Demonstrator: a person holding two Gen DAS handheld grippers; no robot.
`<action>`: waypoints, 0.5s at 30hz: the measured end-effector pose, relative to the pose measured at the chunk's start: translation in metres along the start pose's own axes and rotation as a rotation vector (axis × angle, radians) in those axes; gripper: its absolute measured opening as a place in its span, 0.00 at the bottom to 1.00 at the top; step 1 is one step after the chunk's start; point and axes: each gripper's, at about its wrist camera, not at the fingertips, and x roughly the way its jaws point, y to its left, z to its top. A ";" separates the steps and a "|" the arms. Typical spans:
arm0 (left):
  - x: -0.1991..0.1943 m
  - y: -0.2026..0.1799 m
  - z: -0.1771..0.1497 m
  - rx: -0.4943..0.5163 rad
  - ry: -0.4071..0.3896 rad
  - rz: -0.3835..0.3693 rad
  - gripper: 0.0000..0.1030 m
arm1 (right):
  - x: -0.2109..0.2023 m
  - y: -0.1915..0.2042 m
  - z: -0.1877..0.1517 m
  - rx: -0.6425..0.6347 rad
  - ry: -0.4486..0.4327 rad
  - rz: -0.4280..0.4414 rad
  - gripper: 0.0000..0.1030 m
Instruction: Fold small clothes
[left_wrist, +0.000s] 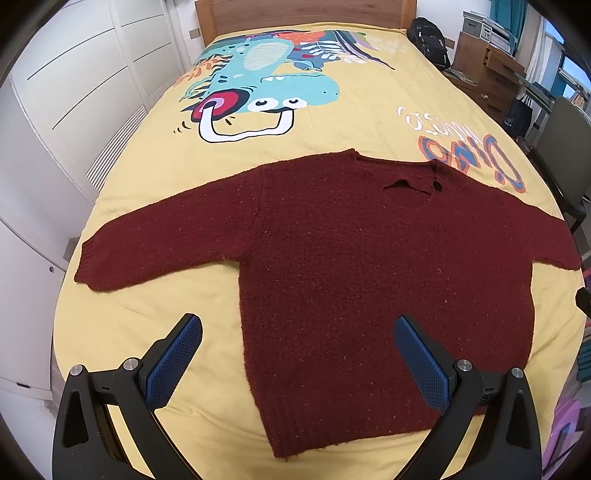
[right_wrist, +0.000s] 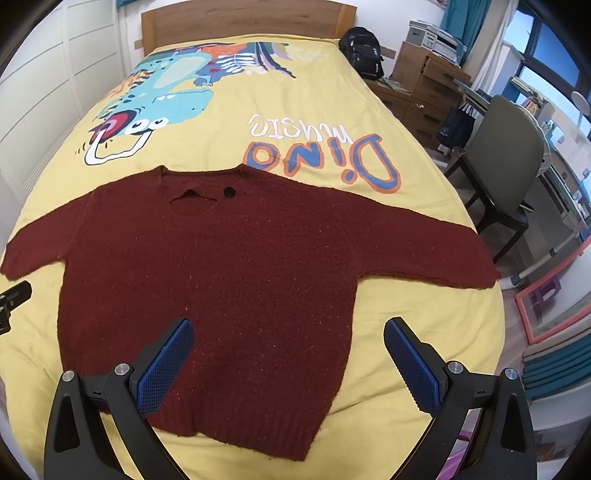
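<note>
A dark red knitted sweater (left_wrist: 351, 266) lies spread flat on the yellow bedspread (left_wrist: 155, 206), both sleeves stretched out, neck away from me, hem toward me. It also shows in the right wrist view (right_wrist: 229, 280). My left gripper (left_wrist: 297, 332) is open and empty, hovering above the sweater's lower left part. My right gripper (right_wrist: 288, 332) is open and empty, hovering above the sweater's lower right part. The left gripper's tip (right_wrist: 14, 295) shows at the left edge of the right wrist view.
The bedspread (right_wrist: 369, 122) has a dinosaur print and "Dino music" lettering. A wooden headboard (right_wrist: 243, 22) stands at the far end, white wardrobes (left_wrist: 74, 92) on the left. A backpack (right_wrist: 364, 50), wooden drawers (right_wrist: 424, 85) and a green chair (right_wrist: 506, 162) stand to the right.
</note>
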 end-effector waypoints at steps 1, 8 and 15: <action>0.000 0.000 0.000 0.001 0.000 0.000 0.99 | 0.000 0.000 0.000 -0.001 0.001 0.000 0.99; 0.001 0.000 -0.001 0.000 0.002 -0.001 0.99 | 0.001 0.001 0.000 -0.005 0.006 -0.001 0.99; 0.002 -0.002 -0.003 0.005 0.005 0.000 0.99 | 0.002 0.003 -0.001 -0.011 0.013 -0.006 0.99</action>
